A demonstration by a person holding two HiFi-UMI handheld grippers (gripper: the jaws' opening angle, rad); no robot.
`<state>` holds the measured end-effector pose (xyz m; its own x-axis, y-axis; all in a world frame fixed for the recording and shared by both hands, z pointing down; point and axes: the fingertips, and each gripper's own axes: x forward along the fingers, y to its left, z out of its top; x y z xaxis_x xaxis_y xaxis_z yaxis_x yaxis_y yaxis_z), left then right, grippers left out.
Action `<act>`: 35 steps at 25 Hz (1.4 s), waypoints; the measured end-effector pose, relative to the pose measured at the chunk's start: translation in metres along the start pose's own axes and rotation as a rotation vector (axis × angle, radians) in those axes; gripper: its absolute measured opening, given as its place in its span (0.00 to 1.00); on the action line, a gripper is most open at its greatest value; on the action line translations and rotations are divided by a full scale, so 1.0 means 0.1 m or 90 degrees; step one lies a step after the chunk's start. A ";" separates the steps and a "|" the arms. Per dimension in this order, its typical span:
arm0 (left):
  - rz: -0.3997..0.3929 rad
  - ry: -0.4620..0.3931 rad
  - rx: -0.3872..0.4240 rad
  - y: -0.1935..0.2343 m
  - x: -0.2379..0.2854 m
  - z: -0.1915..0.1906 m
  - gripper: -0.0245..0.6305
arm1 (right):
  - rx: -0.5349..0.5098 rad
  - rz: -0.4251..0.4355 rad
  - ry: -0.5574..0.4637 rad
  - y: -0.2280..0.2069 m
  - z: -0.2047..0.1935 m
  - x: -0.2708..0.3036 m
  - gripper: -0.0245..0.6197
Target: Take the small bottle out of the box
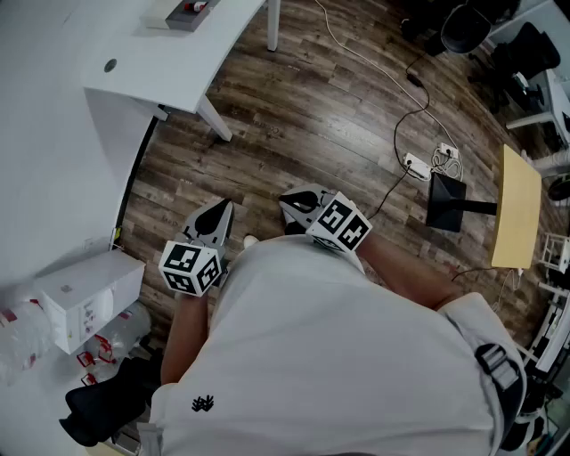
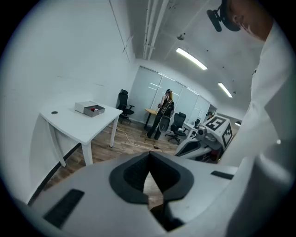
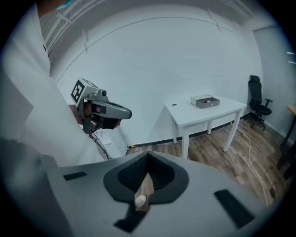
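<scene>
Head view: the box (image 1: 181, 15) sits well ahead on the tabletop (image 1: 169, 67), nearer my left gripper (image 1: 217, 221) than my right gripper (image 1: 299, 204); both closed, empty.

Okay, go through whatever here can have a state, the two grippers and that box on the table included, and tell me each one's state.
left gripper: shut, nothing between the jaws, in the air away from the table.
right gripper: shut, nothing between the jaws.
box: resting on the white table, open at the top.
red thing: inside the box, too small to identify.
</scene>
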<state>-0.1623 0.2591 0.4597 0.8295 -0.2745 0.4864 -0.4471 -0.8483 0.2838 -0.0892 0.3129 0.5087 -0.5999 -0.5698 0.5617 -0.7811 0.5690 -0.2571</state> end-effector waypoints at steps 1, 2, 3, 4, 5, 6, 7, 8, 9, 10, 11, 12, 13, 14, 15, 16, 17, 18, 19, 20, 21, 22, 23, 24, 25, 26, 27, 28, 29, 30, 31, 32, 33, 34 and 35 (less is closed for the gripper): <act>-0.005 0.000 0.000 -0.02 0.08 0.03 0.05 | 0.003 -0.005 0.001 -0.07 -0.01 -0.04 0.05; -0.010 0.001 0.001 -0.04 0.16 0.07 0.05 | 0.005 -0.010 0.002 -0.14 -0.01 -0.08 0.05; -0.012 0.001 0.001 -0.06 0.23 0.10 0.05 | 0.007 -0.014 0.003 -0.21 -0.01 -0.12 0.05; -0.013 0.002 0.001 -0.07 0.29 0.13 0.05 | 0.007 -0.017 0.004 -0.28 -0.01 -0.15 0.05; -0.011 0.003 0.000 -0.07 0.35 0.17 0.05 | 0.006 -0.017 0.005 -0.34 -0.01 -0.18 0.05; -0.006 0.005 -0.001 -0.07 0.41 0.21 0.05 | 0.005 -0.016 0.005 -0.43 0.00 -0.21 0.05; -0.001 0.006 -0.003 -0.07 0.49 0.25 0.05 | 0.004 -0.015 0.004 -0.52 0.01 -0.25 0.05; 0.004 0.007 -0.005 -0.06 0.56 0.30 0.05 | 0.005 -0.014 0.003 -0.62 0.02 -0.28 0.05; 0.009 0.008 -0.006 -0.06 0.61 0.34 0.05 | 0.006 -0.012 0.003 -0.70 0.02 -0.31 0.05; 0.013 0.008 -0.007 -0.06 0.66 0.37 0.05 | 0.008 -0.010 0.003 -0.76 0.02 -0.33 0.05; 0.017 0.008 -0.009 -0.06 0.70 0.40 0.05 | 0.011 -0.007 0.004 -0.81 0.01 -0.35 0.05; 0.021 0.008 -0.013 -0.05 0.73 0.42 0.05 | 0.014 -0.002 0.005 -0.86 0.00 -0.36 0.05; 0.025 0.006 -0.018 -0.04 0.77 0.44 0.05 | 0.018 0.003 0.006 -0.91 -0.01 -0.36 0.05; 0.028 0.004 -0.024 -0.03 0.80 0.47 0.05 | 0.026 0.006 0.007 -0.97 -0.02 -0.36 0.05; 0.028 0.003 -0.029 -0.02 0.84 0.50 0.05 | 0.037 0.007 0.007 -1.04 -0.02 -0.36 0.05; 0.027 0.002 -0.033 -0.01 0.88 0.52 0.05 | 0.048 0.005 0.005 -1.12 -0.02 -0.35 0.05; 0.025 0.003 -0.034 0.01 0.91 0.54 0.05 | 0.057 0.001 0.003 -1.19 -0.01 -0.33 0.05; 0.024 0.004 -0.034 0.04 0.94 0.54 0.05 | 0.061 -0.004 0.001 -1.27 0.00 -0.31 0.05; 0.023 0.007 -0.031 0.09 0.98 0.55 0.05 | 0.062 -0.010 -0.001 -1.35 0.03 -0.28 0.05; 0.021 0.008 -0.028 0.14 1.03 0.57 0.05 | 0.062 -0.014 -0.002 -1.43 0.06 -0.25 0.05; 0.017 0.008 -0.024 0.20 1.08 0.60 0.05 | 0.060 -0.018 -0.001 -1.52 0.10 -0.21 0.05; 0.011 0.007 -0.020 0.27 1.13 0.63 0.05 | 0.057 -0.023 0.002 -1.61 0.16 -0.16 0.05; 0.004 0.005 -0.016 0.37 1.20 0.67 0.05 | 0.057 -0.029 0.006 -1.70 0.23 -0.11 0.05; -0.003 0.004 -0.015 0.47 1.26 0.72 0.05 | 0.060 -0.035 0.009 -1.79 0.30 -0.05 0.05; -0.009 0.003 -0.016 0.58 1.33 0.77 0.05 | 0.065 -0.041 0.011 -1.88 0.38 0.00 0.06; -0.014 0.000 -0.018 0.68 1.40 0.83 0.05 | 0.068 -0.045 0.013 -1.97 0.45 0.04 0.07; -0.017 -0.004 -0.020 0.78 1.48 0.91 0.05 | 0.067 -0.049 0.016 -2.07 0.53 0.07 0.11; -0.019 -0.010 -0.019 0.88 1.57 0.99 0.05 | 0.061 -0.052 0.019 -2.19 0.62 0.10 0.12; -0.020 -0.015 -0.017 0.97 1.65 1.09 0.05 | 0.055 -0.055 0.022 -2.31 0.71 0.14 0.12; -0.021 -0.021 -0.015 1.07 1.71 1.18 0.05 | 0.051 -0.059 0.025 -2.42 0.80 0.18 0.12; -0.023 -0.027 -0.015 1.15 1.75 1.27 0.05 | 0.048 -0.062 0.028 -2.52 0.88 0.23 0.12; -0.027 -0.033 -0.015 1.22 1.77 1.35 0.05 | 0.047 -0.065 0.030 -2.61 0.96 0.28 0.12; -0.032 -0.037 -0.017 1.29 1.80 1.41 0.05 | 0.046 -0.067 0.032 -2.69 1.04 0.34 0.12; -0.035 -0.040 -0.019 1.37 1.83 1.45 0.05 | 0.046 -0.069 0.033 -2.77 1.11 0.40 0.12; -0.037 -0.039 -0.020 1.46 1.85 1.48 0.05 | 0.046 -0.070 0.036 -2.86 1.17 0.47 0.12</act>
<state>-0.0244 0.0172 0.4689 0.8727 -0.2537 0.4173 -0.4073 -0.8494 0.3355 0.0852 0.0542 0.5169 -0.5006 -0.5914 0.6322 -0.8534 0.4597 -0.2457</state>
